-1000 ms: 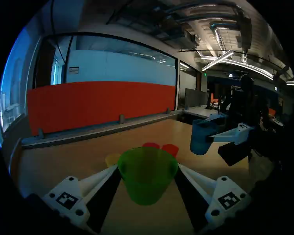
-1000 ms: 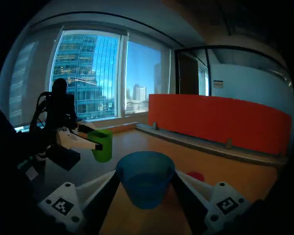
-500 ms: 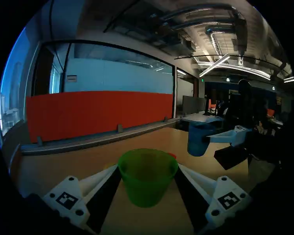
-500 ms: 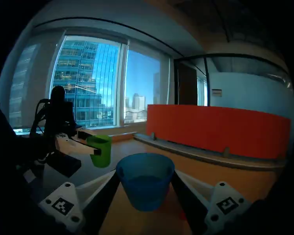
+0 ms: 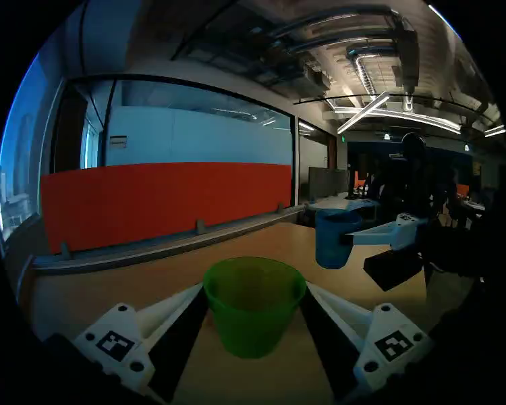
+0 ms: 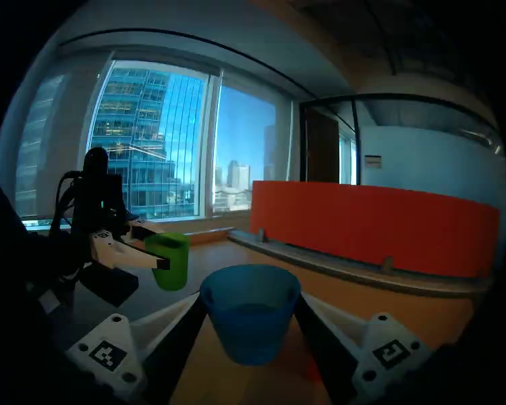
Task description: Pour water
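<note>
A translucent green cup [image 5: 255, 312] stands upright between the white fingers of my left gripper [image 5: 255, 322], which is shut on it. In the right gripper view, a blue cup [image 6: 250, 320] holding some water sits upright in my right gripper [image 6: 250, 331], shut on it. Each cup also appears from the other side: the blue cup [image 5: 334, 237] at mid right of the left gripper view, the green cup [image 6: 169, 259] at mid left of the right gripper view, both held above the wooden table [image 5: 185, 270]. The two cups are apart.
An orange divider panel [image 5: 165, 196] runs along the far edge of the table, with a rail below it. Large windows [image 6: 152, 142] face city towers. A dark office with ceiling lights [image 5: 388, 115] lies behind the right gripper.
Both grippers have risen with their cups; the small coloured cups on the table have dropped out of sight behind the green cup. The blue cup has drifted slightly left in the left gripper view.
</note>
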Tool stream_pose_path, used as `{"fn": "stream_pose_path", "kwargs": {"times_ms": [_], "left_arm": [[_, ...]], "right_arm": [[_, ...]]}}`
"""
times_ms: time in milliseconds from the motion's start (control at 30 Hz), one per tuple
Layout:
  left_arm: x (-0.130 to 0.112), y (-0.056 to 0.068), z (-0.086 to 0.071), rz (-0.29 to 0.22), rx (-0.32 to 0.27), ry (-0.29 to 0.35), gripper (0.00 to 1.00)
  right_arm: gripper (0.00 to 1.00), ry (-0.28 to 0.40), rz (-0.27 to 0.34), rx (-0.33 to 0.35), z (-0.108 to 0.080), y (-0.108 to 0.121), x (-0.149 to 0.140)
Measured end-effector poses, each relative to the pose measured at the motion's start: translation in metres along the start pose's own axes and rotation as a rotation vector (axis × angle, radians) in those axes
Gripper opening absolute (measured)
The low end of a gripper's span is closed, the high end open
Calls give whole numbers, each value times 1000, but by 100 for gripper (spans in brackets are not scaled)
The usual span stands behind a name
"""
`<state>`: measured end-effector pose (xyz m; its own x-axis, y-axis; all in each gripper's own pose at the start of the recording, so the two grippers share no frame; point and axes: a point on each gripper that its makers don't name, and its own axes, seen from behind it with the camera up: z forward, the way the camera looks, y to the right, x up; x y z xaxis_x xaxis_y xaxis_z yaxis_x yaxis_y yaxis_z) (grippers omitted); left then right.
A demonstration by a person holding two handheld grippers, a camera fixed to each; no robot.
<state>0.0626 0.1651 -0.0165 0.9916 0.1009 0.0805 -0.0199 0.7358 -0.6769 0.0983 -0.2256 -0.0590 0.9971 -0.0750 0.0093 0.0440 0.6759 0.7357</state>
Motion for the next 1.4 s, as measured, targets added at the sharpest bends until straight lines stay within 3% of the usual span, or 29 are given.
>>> {"fn": "stream_pose_path", "kwargs": {"times_ms": [500,1400], "left_arm": [[0,19,2,30,-16,7,88],[-4,50,14,-14,-62,12,88]], "right_arm": [[90,0,-88,-8,0,3,18],[90,-7,-343,17,12,-10,62]]}}
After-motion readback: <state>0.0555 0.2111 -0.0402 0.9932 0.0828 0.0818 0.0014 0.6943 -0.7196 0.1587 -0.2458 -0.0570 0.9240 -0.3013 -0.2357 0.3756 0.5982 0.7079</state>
